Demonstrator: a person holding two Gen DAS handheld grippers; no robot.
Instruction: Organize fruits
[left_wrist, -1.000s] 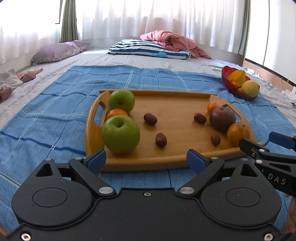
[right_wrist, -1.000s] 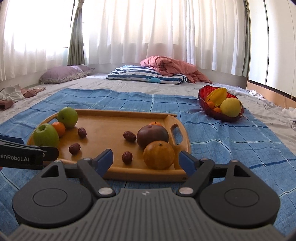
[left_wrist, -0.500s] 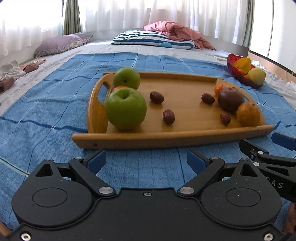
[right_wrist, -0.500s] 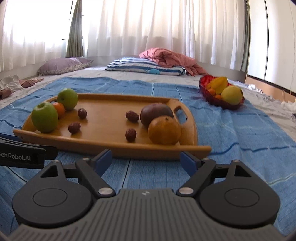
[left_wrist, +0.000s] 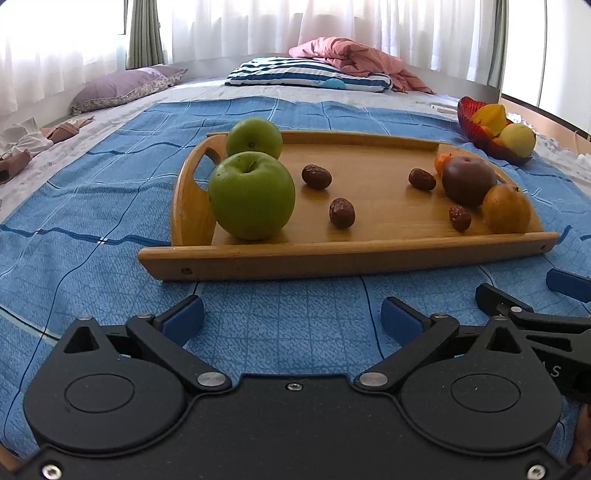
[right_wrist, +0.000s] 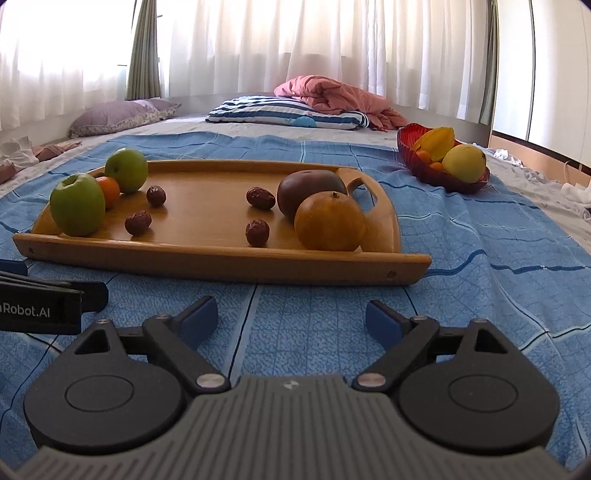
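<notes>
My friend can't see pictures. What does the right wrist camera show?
A wooden tray on a blue blanket holds two green apples, oranges, a dark fruit and four dates. The open, empty right hand-held gripper sits in front; a red fruit bowl stands farther right.

The wooden tray (right_wrist: 221, 254) lies on the bedspread (right_wrist: 480, 295). Two apples (right_wrist: 77, 209) sit at its left end, the orange (right_wrist: 330, 221) at its right, dates (right_wrist: 257, 232) between. The fruit bowl (right_wrist: 443, 173) stands behind, to the right.
</notes>
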